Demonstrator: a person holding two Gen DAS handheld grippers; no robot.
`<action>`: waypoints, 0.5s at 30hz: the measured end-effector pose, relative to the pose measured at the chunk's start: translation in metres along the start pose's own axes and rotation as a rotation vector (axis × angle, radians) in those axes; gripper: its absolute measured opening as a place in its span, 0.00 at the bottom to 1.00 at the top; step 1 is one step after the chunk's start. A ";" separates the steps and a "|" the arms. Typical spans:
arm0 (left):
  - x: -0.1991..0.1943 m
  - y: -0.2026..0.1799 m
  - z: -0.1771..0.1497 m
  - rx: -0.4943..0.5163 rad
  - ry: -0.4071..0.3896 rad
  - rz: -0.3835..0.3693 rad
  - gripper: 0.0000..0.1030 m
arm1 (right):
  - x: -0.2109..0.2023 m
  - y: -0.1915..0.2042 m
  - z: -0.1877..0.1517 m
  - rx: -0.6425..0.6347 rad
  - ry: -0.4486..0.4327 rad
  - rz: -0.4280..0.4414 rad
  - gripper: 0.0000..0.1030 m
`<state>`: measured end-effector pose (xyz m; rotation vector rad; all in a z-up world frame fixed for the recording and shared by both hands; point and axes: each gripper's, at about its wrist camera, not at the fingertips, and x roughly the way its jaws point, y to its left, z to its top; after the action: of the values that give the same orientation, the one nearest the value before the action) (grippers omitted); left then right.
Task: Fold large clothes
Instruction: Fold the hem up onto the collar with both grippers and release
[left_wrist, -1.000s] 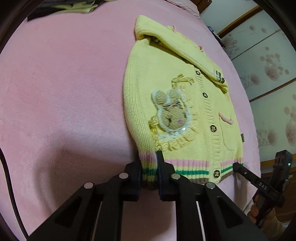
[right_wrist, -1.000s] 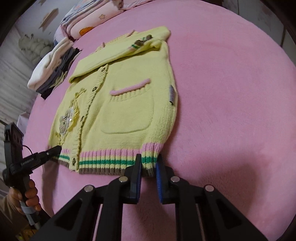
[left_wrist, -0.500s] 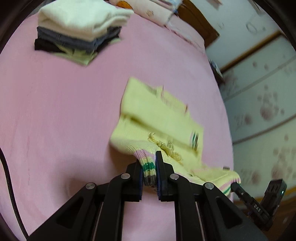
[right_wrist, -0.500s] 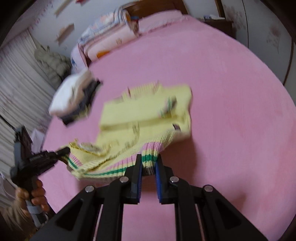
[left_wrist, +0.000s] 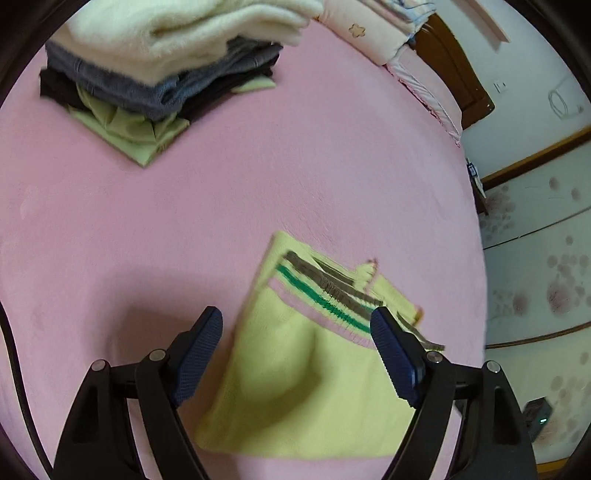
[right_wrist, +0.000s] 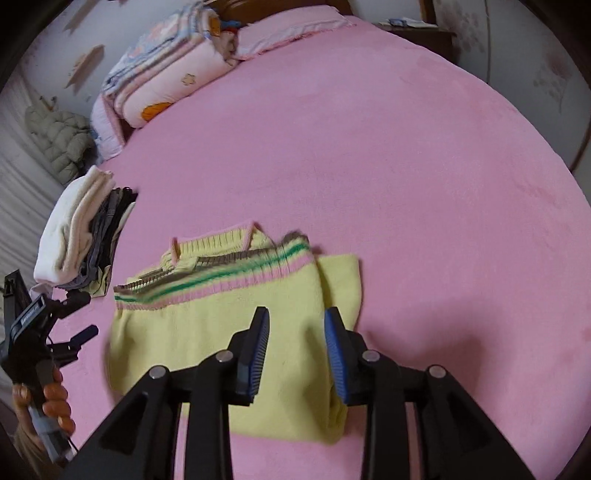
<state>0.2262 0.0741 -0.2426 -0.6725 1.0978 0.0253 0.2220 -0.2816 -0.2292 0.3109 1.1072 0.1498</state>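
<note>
Black-armed, your left gripper (left_wrist: 295, 328) and right gripper (right_wrist: 295, 325) now gape wide, holding nothing. A second ago both pinched the hem; the yellow knitted cardigan (right_wrist: 236, 332) lies folded in half on the pink plush bed (right_wrist: 406, 166), striped hem at the collar. I'd judge this fold done.

The left gripper (left_wrist: 295, 332) has its fingers spread wide. The right gripper (right_wrist: 297, 328) is parted too, empty.

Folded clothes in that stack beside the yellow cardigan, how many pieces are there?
4 visible: cream sweater on top, grey garment under it, black one below, green piece at the bottom. More may be hidden between them.
</note>
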 end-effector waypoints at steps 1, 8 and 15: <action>0.002 0.000 -0.001 0.024 -0.004 0.012 0.78 | 0.003 0.000 -0.001 -0.024 0.000 0.000 0.30; 0.038 -0.014 0.000 0.201 0.021 0.075 0.44 | 0.037 0.009 0.008 -0.168 0.024 -0.037 0.30; 0.059 -0.026 0.000 0.270 0.014 0.119 0.10 | 0.074 0.005 0.024 -0.181 0.061 -0.026 0.24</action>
<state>0.2634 0.0353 -0.2781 -0.3656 1.1290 -0.0251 0.2766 -0.2606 -0.2805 0.1306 1.1487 0.2364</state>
